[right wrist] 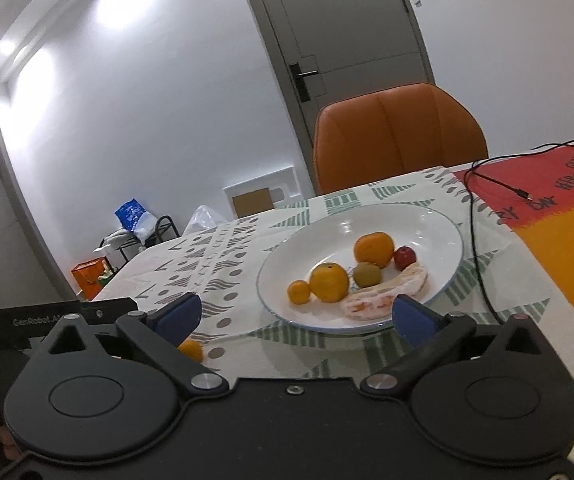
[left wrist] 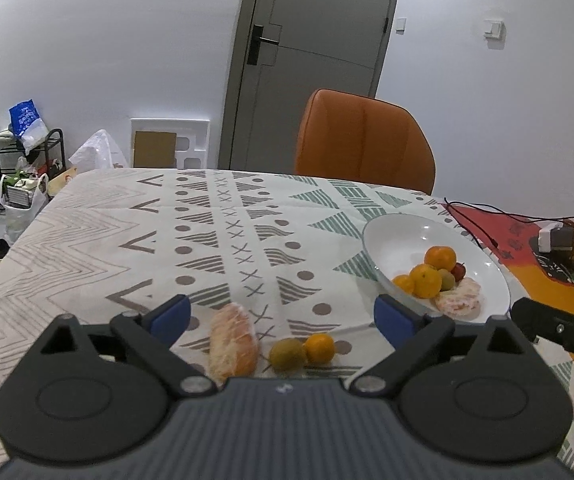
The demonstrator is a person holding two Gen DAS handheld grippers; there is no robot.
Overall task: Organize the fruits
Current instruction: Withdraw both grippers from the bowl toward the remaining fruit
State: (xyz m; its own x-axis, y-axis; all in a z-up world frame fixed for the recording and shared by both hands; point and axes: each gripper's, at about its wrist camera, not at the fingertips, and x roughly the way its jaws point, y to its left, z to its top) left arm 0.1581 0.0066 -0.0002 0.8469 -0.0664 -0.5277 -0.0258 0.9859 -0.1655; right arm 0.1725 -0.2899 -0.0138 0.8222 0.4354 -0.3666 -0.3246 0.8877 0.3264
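A white plate (left wrist: 399, 236) sits on the patterned tablecloth and holds two oranges, a small orange, a green fruit, a small red fruit and peeled citrus pieces. It also shows in the right wrist view (right wrist: 327, 228). My left gripper (left wrist: 283, 316) is open and empty above a peeled citrus piece (left wrist: 233, 338), a green fruit (left wrist: 287, 354) and a small orange (left wrist: 319, 347) lying on the cloth. My right gripper (right wrist: 297, 314) is open and empty just before the plate's near rim. The small orange (right wrist: 192, 350) shows by its left finger.
An orange chair (left wrist: 363, 140) stands behind the table (left wrist: 87, 240). A black cable (right wrist: 477, 240) runs past the plate's right side onto a red and orange mat (right wrist: 559, 216). Bags and a rack (left wrist: 15, 168) stand on the floor at left.
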